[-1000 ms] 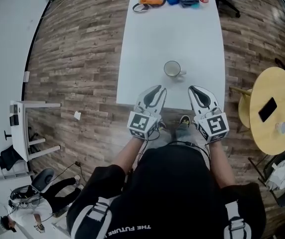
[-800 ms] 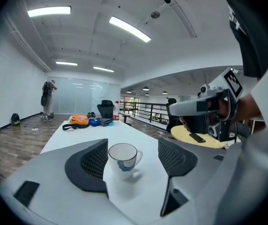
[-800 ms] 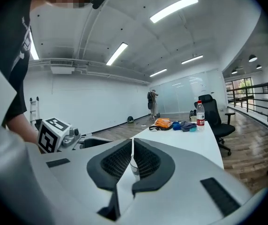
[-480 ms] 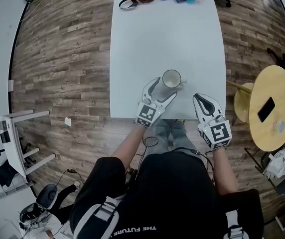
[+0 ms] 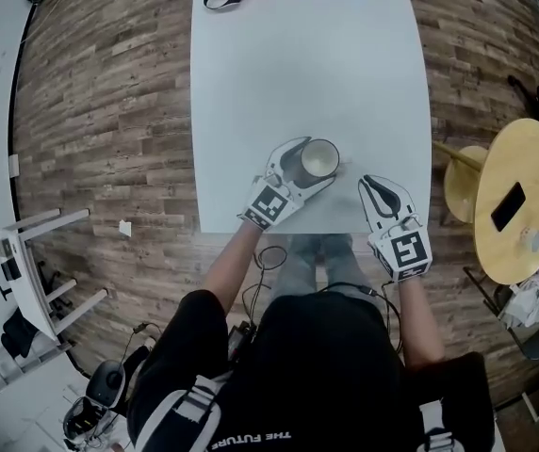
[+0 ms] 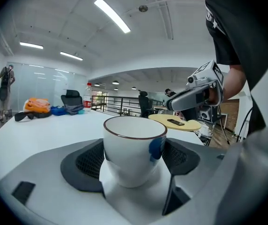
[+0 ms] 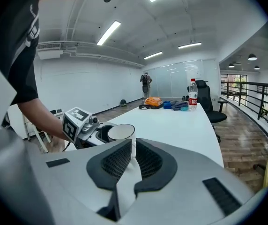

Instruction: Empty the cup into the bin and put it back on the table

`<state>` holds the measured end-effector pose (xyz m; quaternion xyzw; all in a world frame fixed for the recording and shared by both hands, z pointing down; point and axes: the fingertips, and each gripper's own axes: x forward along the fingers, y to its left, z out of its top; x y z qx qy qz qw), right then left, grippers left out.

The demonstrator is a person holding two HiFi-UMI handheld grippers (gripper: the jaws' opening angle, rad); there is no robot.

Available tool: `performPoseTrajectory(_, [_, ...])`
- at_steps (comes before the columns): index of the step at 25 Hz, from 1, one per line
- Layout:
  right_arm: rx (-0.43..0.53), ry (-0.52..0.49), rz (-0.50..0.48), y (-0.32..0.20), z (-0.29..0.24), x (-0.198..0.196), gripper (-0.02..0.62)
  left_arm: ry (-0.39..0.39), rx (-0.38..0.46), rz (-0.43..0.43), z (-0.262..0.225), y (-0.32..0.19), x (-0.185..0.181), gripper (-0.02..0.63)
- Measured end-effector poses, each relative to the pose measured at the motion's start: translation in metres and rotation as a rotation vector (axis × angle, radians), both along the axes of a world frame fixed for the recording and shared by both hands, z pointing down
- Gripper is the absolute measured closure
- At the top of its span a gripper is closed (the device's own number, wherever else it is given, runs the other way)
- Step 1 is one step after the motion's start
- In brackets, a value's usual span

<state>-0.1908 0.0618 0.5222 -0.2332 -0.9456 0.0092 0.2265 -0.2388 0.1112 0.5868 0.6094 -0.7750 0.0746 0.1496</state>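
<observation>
left gripper [image 5: 307,163] lowered to table, jaws just opened around cup [image 5: 322,158], right gripper [image 5: 371,183] alongside, jaws closed

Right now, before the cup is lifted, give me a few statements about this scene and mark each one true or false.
1. The cup stands upright on the white table. True.
2. The left gripper is clamped shut beside the cup. False: its jaws have just been opening and stand apart, with the cup between them.
3. The right gripper has its jaws together with nothing between them. True.
4. A phone lies on the white table. False: it lies on the round yellow table.
</observation>
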Motion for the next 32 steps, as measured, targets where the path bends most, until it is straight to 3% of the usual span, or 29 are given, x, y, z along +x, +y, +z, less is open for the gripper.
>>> performPoseTrajectory(5, [-0.009, 0.018, -0.002, -0.001, 0.007, -0.006, 0.575, -0.002, -0.001, 0.062, 0.000, -0.004, -0.003, 0.233])
performPoseTrajectory(10, [0.000, 0.036, -0.007, -0.002, 0.015, -0.016, 0.558, 0.003, 0.003, 0.062, -0.001, -0.005, -0.008, 0.233])
performPoseTrajectory(14, [0.008, 0.066, 0.004, 0.001, 0.031, -0.019, 0.452, 0.022, 0.019, 0.054, -0.001, -0.002, -0.005, 0.233])
performPoseTrajectory(16, [0.034, 0.059, 0.007, 0.003, 0.038, -0.024, 0.442, 0.041, 0.033, 0.052, -0.002, -0.003, -0.002, 0.233])
performPoseTrajectory(23, [0.093, 0.004, 0.029, 0.011, 0.039, -0.035, 0.442, 0.096, 0.115, 0.015, -0.027, -0.001, 0.004, 0.233])
performPoseTrajectory(27, [0.057, -0.084, 0.054, 0.009, 0.008, -0.040, 0.459, 0.066, 0.117, 0.025, -0.061, -0.004, 0.013, 0.233])
performPoseTrajectory(29, [0.023, -0.114, 0.045, 0.013, -0.011, -0.035, 0.518, 0.047, 0.112, 0.019, -0.081, -0.004, 0.017, 0.232])
performPoseTrajectory(32, [-0.029, -0.152, 0.105, 0.019, -0.041, -0.031, 0.529, 0.000, 0.097, 0.032, -0.114, 0.002, 0.020, 0.233])
